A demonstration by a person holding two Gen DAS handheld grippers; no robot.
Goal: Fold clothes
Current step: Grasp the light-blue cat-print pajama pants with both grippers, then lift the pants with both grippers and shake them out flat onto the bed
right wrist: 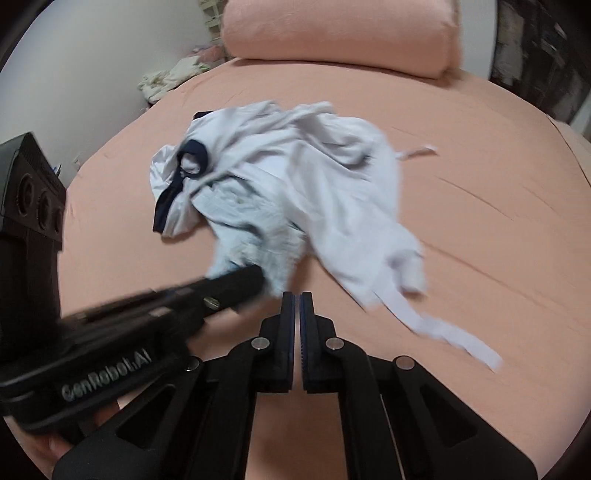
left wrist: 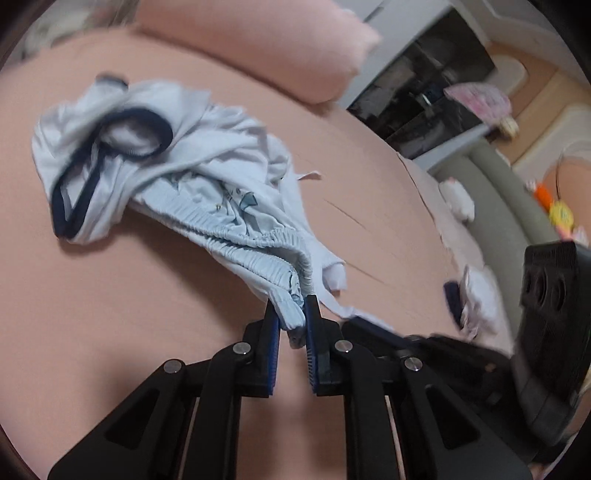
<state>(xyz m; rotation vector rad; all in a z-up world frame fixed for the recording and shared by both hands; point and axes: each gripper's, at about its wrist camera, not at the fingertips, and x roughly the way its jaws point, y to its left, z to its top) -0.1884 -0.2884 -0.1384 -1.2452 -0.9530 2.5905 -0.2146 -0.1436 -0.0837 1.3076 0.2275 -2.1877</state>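
A heap of pale clothes lies on the pink bed sheet [left wrist: 92, 314]. A white shirt with a navy collar [left wrist: 92, 147] lies on top, also in the right wrist view [right wrist: 295, 166]. Light blue shorts with an elastic waistband [left wrist: 251, 240] stretch out from under it. My left gripper [left wrist: 291, 314] is shut on the waistband end of the shorts; it shows blurred in the right wrist view [right wrist: 255, 277] at the blue shorts [right wrist: 258, 254]. My right gripper [right wrist: 297, 299] is shut and empty, just in front of the heap. The right gripper's body [left wrist: 546, 332] shows at the left view's right edge.
A pink bolster pillow [right wrist: 340, 33] lies at the head of the bed. A loose white strip of the shirt [right wrist: 443, 332] trails toward the right. Other laundry [right wrist: 170, 77] sits off the bed's far left. A grey sofa with toys [left wrist: 498, 206] and a dark cabinet [left wrist: 424, 81] stand beside the bed.
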